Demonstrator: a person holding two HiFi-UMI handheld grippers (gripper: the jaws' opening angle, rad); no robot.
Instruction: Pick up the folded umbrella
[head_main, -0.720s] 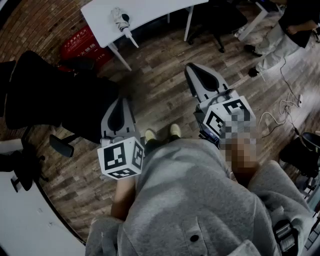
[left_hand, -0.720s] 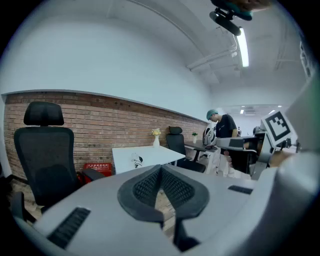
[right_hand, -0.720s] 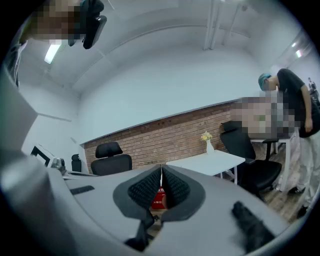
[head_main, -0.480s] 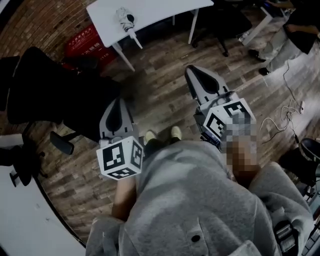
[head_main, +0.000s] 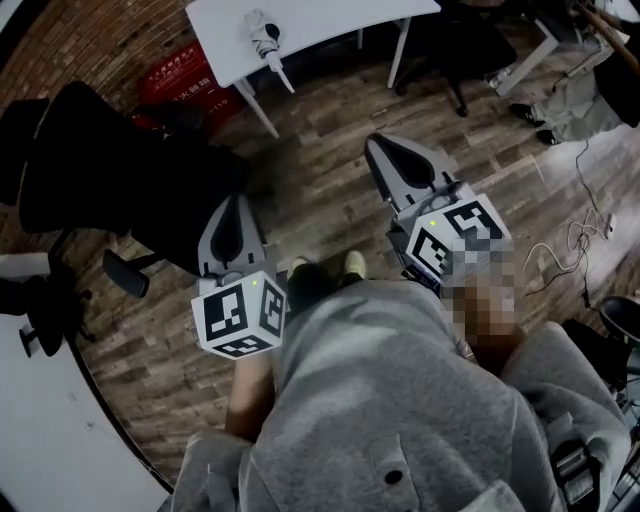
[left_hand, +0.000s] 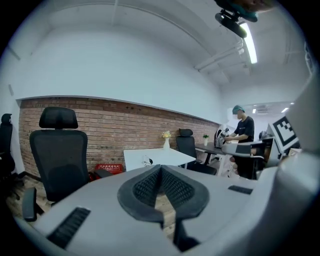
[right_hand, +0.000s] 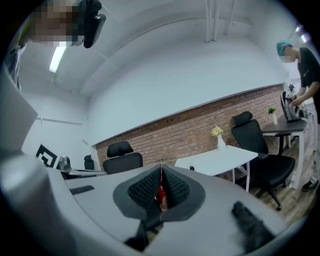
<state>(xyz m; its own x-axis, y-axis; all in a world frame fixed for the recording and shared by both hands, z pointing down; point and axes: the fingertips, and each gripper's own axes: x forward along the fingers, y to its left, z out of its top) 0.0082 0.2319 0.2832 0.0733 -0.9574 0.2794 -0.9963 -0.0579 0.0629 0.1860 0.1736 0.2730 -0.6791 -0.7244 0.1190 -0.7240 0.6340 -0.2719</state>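
Across the wood floor stands the white table (head_main: 330, 20), well ahead, so this looks like the approach. Left gripper (head_main: 233, 205) and right gripper (head_main: 383, 152) ride empty, jaws together. Next call: close in and open one around the folded umbrella (head_main: 265, 35) lying on that table.

No text can be read with certainty. The red crate (head_main: 172, 82) bears some white print on its side (too small and blurred to make out). The left cube (head_main: 240, 317) and the right cube (head_main: 452, 236) carry only black-and-white square markers, no letters.
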